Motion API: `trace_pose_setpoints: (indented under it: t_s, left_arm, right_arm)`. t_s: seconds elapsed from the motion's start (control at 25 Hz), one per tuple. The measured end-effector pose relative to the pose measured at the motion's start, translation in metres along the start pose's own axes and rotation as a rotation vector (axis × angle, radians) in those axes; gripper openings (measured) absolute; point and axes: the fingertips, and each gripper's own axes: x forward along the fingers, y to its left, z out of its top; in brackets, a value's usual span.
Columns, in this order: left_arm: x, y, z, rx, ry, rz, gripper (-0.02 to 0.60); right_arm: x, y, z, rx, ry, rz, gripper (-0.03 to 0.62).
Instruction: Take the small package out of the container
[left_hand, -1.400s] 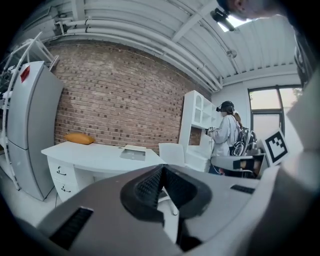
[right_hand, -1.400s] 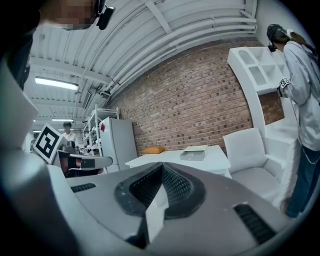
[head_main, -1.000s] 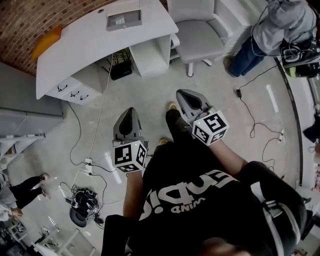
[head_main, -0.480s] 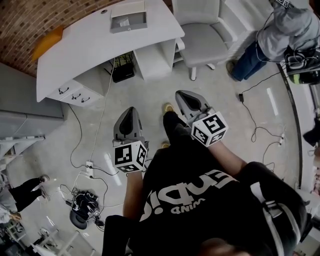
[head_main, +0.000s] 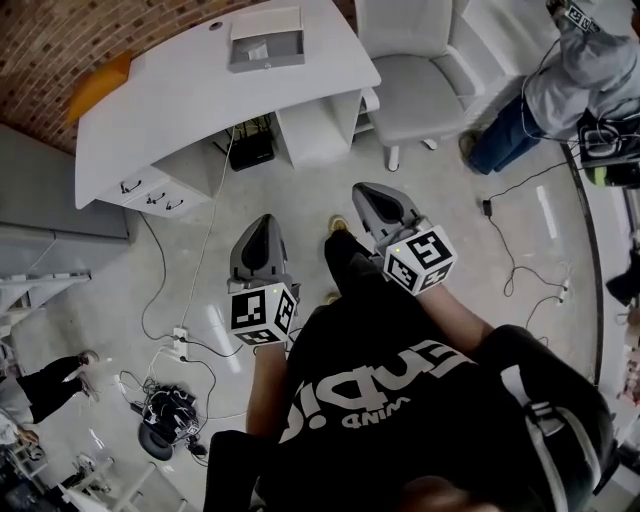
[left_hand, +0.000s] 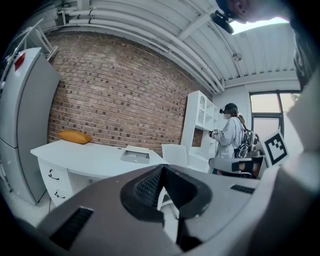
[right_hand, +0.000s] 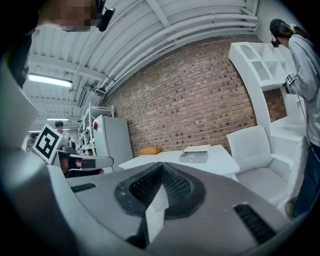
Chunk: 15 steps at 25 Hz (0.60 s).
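A shallow grey container (head_main: 266, 42) stands on the white curved desk (head_main: 170, 100), far ahead of both grippers. A pale item (head_main: 257, 49) lies inside it; I cannot make out what it is. The container also shows in the left gripper view (left_hand: 135, 155) and the right gripper view (right_hand: 195, 155). My left gripper (head_main: 258, 222) and right gripper (head_main: 362, 190) are held over the floor in front of the body. Both are shut with nothing between the jaws, as the left gripper (left_hand: 162, 167) and right gripper (right_hand: 161, 165) show in their own views.
A white armchair (head_main: 420, 70) stands right of the desk. A person in a grey hoodie (head_main: 590, 60) stands at the far right. Cables (head_main: 190, 340) run over the floor at the left. An orange cushion (head_main: 98, 85) lies on the desk's left end, beside a grey cabinet (head_main: 40, 200).
The desk, container and armchair have slid lower and nearer in the head view. Both grippers keep the same place and stay shut.
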Motion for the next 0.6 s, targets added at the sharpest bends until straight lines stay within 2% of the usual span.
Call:
trace_pose_setpoints:
  t_s: [0.6]
  left_arm:
    - [0.074,0.028,0.031,-0.001,0.001,0.02,0.006]
  right_arm:
    - [0.065,-0.051,0.026,0.014,0.001,0.007,-0.001]
